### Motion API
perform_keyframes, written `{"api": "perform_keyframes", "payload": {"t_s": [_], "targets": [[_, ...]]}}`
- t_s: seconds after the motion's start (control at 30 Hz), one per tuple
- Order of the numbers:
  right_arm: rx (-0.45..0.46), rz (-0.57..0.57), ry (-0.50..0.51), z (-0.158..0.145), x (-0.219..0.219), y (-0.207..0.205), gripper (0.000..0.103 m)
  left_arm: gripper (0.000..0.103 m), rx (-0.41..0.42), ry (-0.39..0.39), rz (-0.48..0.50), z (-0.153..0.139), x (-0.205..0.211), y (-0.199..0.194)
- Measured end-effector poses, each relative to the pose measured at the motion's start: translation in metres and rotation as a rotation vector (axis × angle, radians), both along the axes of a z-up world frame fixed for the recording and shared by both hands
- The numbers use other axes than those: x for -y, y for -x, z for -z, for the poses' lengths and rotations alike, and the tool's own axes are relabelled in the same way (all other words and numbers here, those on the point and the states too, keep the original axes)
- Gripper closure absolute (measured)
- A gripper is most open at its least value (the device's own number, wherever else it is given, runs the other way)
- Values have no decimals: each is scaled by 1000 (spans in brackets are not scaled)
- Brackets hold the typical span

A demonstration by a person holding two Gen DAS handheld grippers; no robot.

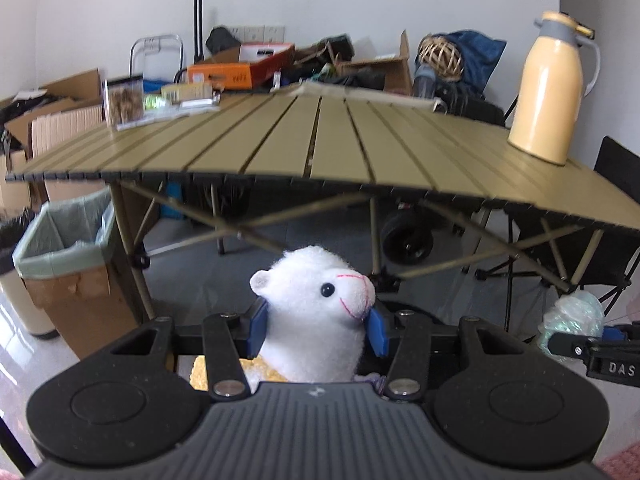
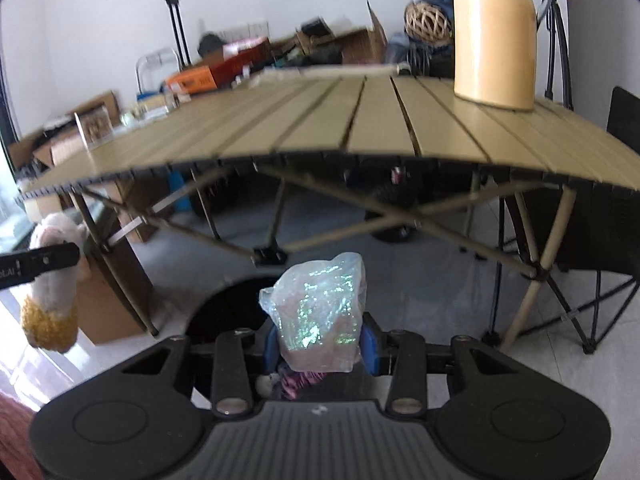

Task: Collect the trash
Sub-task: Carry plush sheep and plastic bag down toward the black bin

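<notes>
While both loads hung before the slatted olive folding table (image 1: 320,140), the left gripper (image 1: 318,330) clamped a white plush llama (image 1: 316,312) and the right gripper (image 2: 320,344) pinched crumpled iridescent plastic wrap (image 2: 320,312); next, probably, the bag-lined cardboard bin (image 1: 64,256) left of that table.

Plush toy (image 1: 316,312): we see white fluffy cloth, a glossy black bead eye, pink stitched thread on the muzzle, and yellow woolly knit at the base.
Crumpled wrapper (image 2: 320,312): thin translucent plastic film, wrinkled, with an iridescent green sheen.
Left tool (image 1: 316,326): matt black hard plastic, ribbed grey housing, blue rubbery-looking pads (image 1: 377,330), shiny metal pins.
Worktop (image 1: 320,140): smooth olive slats with a dull satin finish, on slim tubular struts.
Jug (image 1: 550,88): glossy cream body, matt grey lid.
Bin box (image 1: 80,292): rough brown cardboard, lined with thin pale-green plastic film.
Floor: we see glossy pale tiles.
</notes>
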State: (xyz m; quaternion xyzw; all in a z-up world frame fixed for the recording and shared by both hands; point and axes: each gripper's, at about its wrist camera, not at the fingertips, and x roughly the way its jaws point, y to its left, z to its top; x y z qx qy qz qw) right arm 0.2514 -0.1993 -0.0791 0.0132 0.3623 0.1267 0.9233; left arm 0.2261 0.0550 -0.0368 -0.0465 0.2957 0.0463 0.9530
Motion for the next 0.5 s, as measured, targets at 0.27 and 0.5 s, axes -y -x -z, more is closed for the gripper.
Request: {"api": "perform_keyframes", "payload": {"t_s": [0.27,0.5], "targets": [[-120,16,63,39,-2,-10,64,54,-80,21,-14,37,-11,-19],[-213,23,94,65,-7,-21,64,54,-130,39,-26,53,-19,-31]]}}
